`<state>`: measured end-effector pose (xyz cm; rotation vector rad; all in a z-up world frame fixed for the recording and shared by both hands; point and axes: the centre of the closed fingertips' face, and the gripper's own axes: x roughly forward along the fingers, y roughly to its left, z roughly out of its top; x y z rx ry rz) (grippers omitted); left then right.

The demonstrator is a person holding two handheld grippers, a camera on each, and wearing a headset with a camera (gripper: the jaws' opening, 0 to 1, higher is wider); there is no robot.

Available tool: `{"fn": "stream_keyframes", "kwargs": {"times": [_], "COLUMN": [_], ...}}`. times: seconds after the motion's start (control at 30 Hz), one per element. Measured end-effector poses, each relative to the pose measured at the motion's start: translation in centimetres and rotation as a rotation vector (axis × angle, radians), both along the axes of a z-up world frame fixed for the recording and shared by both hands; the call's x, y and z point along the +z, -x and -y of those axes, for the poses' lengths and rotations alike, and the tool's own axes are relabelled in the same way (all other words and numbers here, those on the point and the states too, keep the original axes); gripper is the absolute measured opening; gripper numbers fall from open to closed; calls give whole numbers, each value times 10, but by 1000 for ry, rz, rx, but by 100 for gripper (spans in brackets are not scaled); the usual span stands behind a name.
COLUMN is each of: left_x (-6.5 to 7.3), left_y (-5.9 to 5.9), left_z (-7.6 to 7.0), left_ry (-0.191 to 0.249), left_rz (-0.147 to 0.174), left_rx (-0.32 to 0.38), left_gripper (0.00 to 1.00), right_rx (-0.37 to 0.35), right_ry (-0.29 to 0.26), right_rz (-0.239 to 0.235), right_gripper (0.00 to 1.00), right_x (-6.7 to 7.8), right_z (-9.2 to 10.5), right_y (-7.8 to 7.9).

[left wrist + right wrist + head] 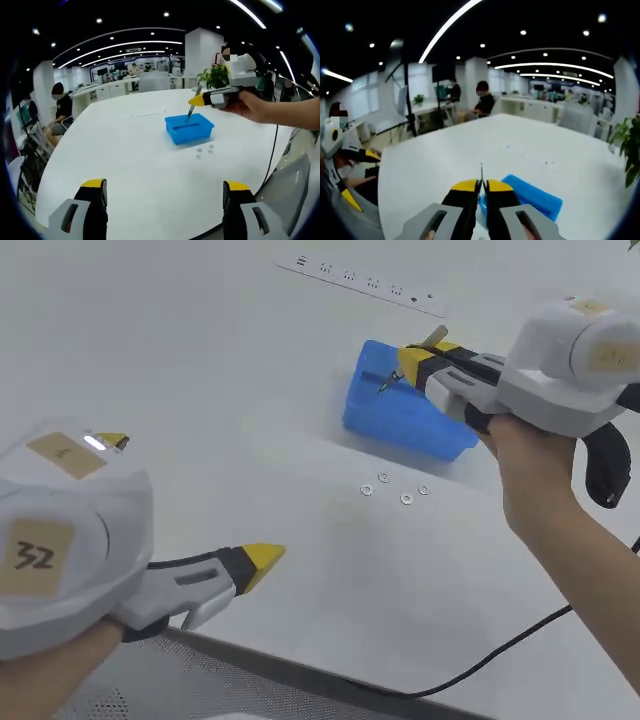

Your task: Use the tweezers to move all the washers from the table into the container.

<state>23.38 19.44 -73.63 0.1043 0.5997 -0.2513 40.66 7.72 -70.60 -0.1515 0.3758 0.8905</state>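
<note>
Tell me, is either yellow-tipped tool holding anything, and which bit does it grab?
The right tool pinches the tweezers around their middle, tips pointing down over the blue container. The left tool is open and holds nothing.

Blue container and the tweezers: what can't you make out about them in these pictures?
Container inside: head view, partly covered by the right gripper; left gripper view, near wall hides the floor.
Tweezers tip: too small in every view to tell whether it holds a washer.
Washers on the table: left gripper view, specks too small to count surely.
</note>
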Motion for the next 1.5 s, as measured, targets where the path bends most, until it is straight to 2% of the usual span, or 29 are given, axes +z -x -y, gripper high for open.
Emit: {"fn": "stream_keyframes", "kwargs": {"times": [0.13,0.33,0.53,0.67,1.0,1.27,1.5], "left_x": [-2,-7,-5,-6,-10,-9,-10], "left_y": [2,5,5,6,8,7,7], "left_z": [1,3,3,2,1,2,4], "left_ry": [1,-4,-6,-6,-10,-16,-17], "left_rz": [-9,-22,-21,-24,-39,-38,-39], "left_rx": [3,0,-2,4,1,-7,-13], "left_gripper": [98,98,98,98,98,98,98], "right_rx": [4,17,25,26,22,14,16], "right_ry": [-2,11,40,63,90,96,98], "right_rz": [-26,-90,-133,-151,-183,-173,-145], "right_gripper": [2,2,2,2,2,2,2], "right_x": [-10,-36,-61,-72,-89,-91,-90], "right_z": [5,10,14,17,19,19,16], "right_y": [10,27,38,40,40,43,48]}}
